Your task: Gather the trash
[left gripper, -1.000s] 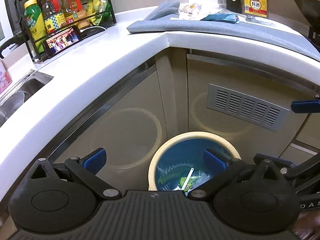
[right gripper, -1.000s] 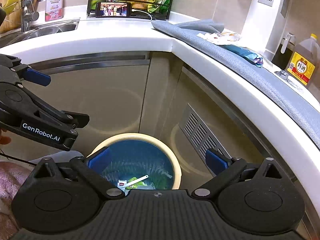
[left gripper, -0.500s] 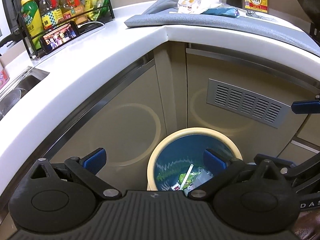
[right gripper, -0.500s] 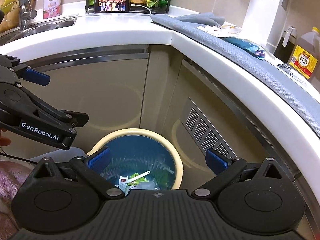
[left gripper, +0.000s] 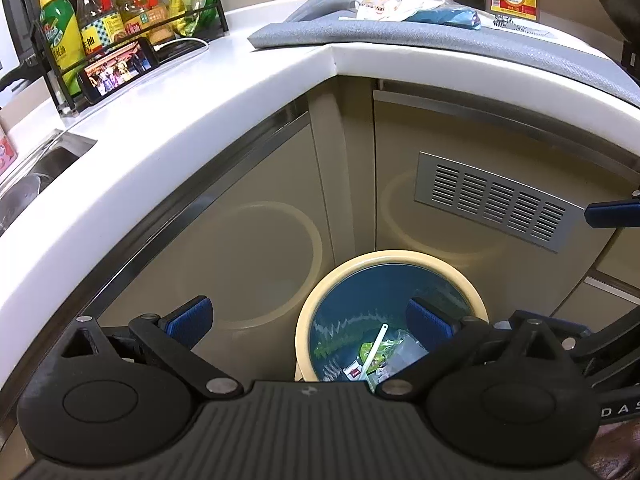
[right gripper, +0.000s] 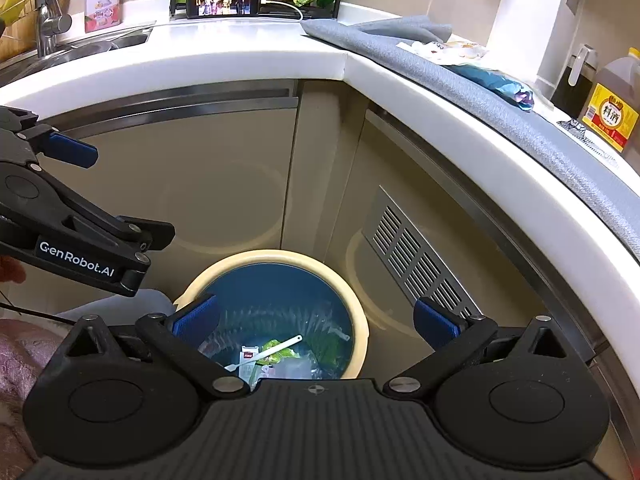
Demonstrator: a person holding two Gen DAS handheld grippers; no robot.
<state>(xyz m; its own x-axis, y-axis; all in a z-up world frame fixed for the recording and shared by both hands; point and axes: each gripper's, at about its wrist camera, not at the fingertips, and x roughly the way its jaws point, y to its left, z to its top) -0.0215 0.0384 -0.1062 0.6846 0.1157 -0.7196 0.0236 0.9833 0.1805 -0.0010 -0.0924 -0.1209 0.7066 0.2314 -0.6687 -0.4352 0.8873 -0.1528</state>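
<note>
Below, trash (right gripper: pixel 276 354) in bin (right gripper: pixel 362 344) — between right gripper (right gripper: pixel 316 320) pads.

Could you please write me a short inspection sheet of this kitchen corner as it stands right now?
Surface: white countertop wraps the corner; a grey mat covers its right run.
Job's things: cream bin with blue liner stands on the floor by the cabinets, holding wrappers and a white plastic spoon. A white wrapper and a blue wrapper lie on the mat.
Clutter: bottle rack, phone with its screen lit, cooking wine jug.
Grippers: left tongs and right tongs both open, empty, above the bin.
Cables: white cable plugged into the phone.
Surroundings: sink, cabinet vent.
</note>
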